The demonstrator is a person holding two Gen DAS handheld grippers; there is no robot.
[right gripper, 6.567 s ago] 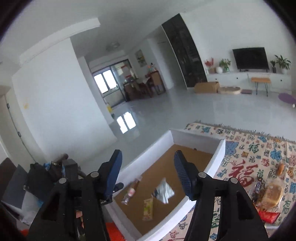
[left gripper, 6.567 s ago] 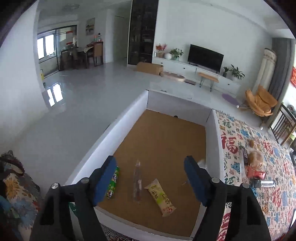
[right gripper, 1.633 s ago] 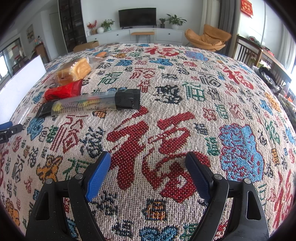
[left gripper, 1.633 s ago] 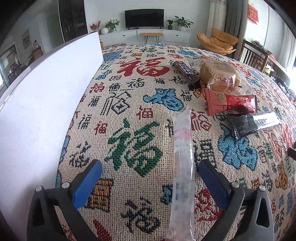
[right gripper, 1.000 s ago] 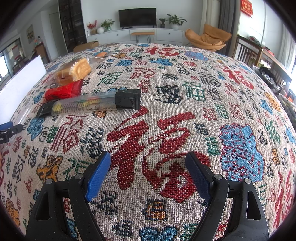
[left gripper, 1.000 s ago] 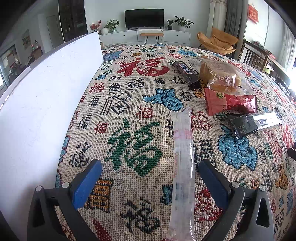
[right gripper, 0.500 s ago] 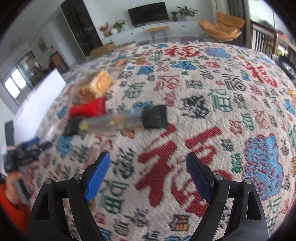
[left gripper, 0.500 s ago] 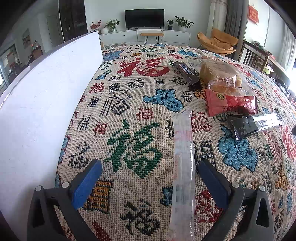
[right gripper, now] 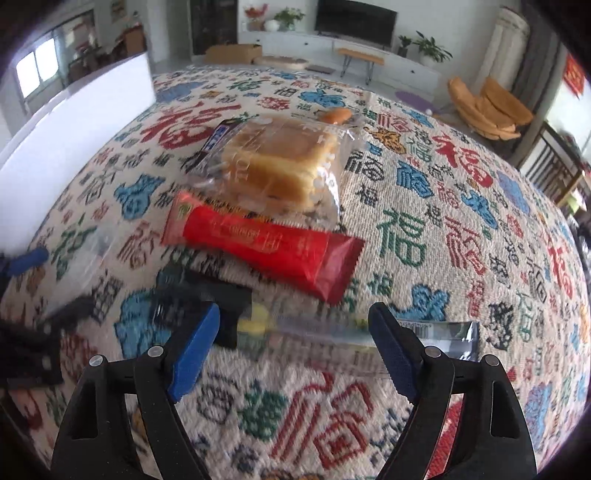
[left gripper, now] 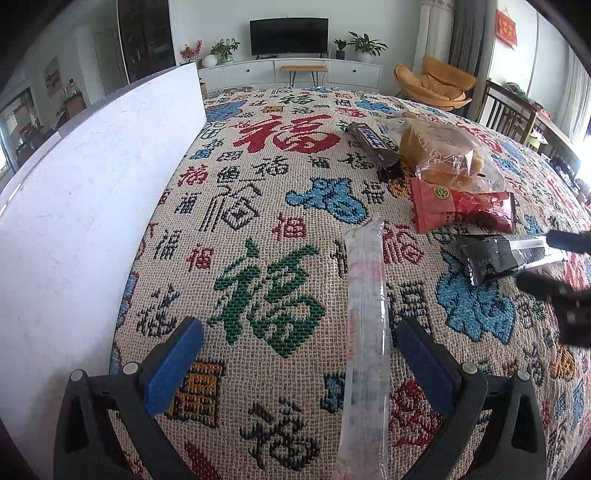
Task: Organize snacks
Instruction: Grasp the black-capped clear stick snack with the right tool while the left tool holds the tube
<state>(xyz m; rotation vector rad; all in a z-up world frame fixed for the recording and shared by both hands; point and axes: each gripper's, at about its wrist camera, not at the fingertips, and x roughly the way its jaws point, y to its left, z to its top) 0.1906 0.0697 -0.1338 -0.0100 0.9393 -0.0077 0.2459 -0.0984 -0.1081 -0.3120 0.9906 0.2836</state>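
Black-ended snack (right gripper: 314, 328) between right hand-held gripper (right gripper: 295, 347) fingers

Both wrist cameras look low and close across the patterned cloth (left gripper: 258, 206), sharing the red packet (right gripper: 262, 243).

A woven cloth (left gripper: 258, 206) patterned with red, green and blue characters is covering the table. A white board (left gripper: 85, 206) is standing upright along its left edge. Beyond, a TV (left gripper: 289, 37) is sitting on a white cabinet (left gripper: 291, 72) with plants (left gripper: 364, 46) beside it, and an orange chair (left gripper: 437, 83) is standing near grey curtains (left gripper: 469, 33).
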